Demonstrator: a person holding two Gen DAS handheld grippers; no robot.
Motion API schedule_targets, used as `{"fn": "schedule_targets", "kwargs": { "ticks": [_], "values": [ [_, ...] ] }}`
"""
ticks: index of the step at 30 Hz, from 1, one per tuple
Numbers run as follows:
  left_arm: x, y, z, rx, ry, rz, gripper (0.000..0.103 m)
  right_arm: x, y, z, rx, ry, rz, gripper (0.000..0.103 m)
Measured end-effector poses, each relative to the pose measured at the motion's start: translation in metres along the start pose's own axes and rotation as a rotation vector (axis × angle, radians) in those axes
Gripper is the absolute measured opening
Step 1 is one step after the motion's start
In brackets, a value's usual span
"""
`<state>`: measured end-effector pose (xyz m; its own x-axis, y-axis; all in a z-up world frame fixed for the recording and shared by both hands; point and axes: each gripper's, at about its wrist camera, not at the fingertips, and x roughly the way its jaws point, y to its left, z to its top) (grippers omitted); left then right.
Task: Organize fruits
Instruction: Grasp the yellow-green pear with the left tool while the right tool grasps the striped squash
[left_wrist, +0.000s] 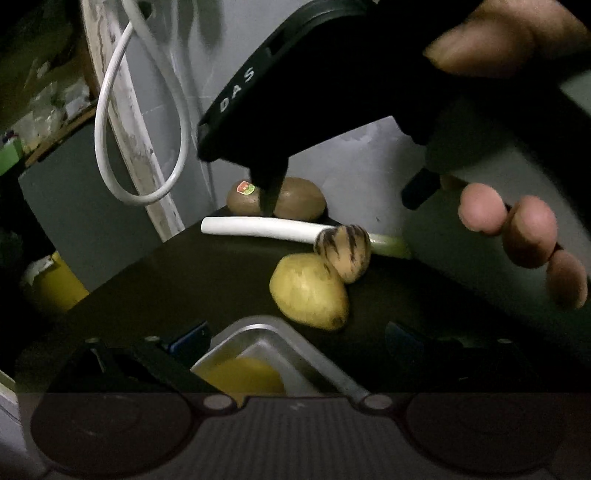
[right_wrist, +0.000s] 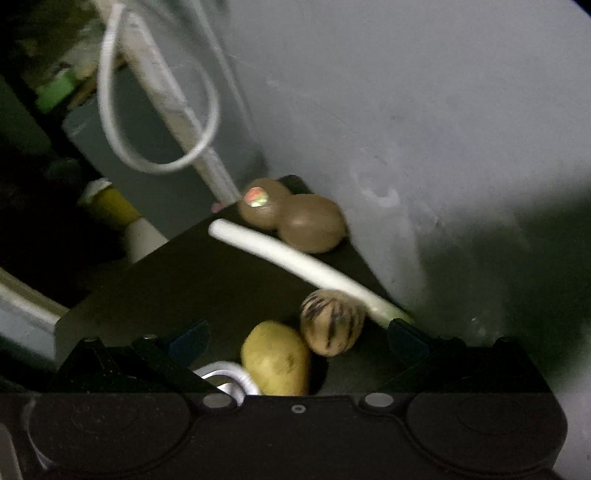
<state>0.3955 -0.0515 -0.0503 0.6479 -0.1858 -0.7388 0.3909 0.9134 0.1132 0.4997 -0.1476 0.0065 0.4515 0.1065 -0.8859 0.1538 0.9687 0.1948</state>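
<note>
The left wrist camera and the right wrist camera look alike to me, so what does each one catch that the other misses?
Only the left wrist view shows the metal tray with something yellow inside, the other black claw tool overhead, and the hand holding it. Only the right wrist view shows a white coiled cord near its bottom edge. Both show two kiwis, the white stalk, the striped fruit and the yellow fruit.
</note>
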Motion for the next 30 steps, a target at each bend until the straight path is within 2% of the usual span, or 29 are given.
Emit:
{"fn": "schedule_targets", "kwargs": {
  "ticks": [3,7,14,16,21,25,30],
  "values": [
    [0.015,0.001,0.007,-0.016,-0.007,0.003,0.102,0.012,0.003,0.008,0.008,0.034,-0.008,0.101],
    [0.03,0.004,0.011,-0.032,0.009,0.013,0.1,0.017,0.017,0.002,-0.085,0.02,-0.068,0.101],
    [0.041,0.008,0.011,-0.051,0.015,0.005,0.091,0.038,0.012,0.007,0.034,0.061,-0.109,0.092],
    [0.045,0.009,0.01,-0.058,0.019,-0.001,0.089,0.046,0.009,0.008,0.063,0.082,-0.13,0.085],
    [0.054,0.011,0.01,-0.056,0.027,-0.019,0.081,0.064,-0.003,0.009,0.125,0.136,-0.135,0.077],
    [0.058,0.014,0.011,-0.044,0.036,-0.03,0.07,0.074,-0.014,0.008,0.183,0.183,-0.116,0.057],
    [0.065,0.01,0.014,0.011,0.04,-0.04,0.063,0.075,-0.016,0.004,0.168,0.175,-0.111,0.054]
  ]
}}
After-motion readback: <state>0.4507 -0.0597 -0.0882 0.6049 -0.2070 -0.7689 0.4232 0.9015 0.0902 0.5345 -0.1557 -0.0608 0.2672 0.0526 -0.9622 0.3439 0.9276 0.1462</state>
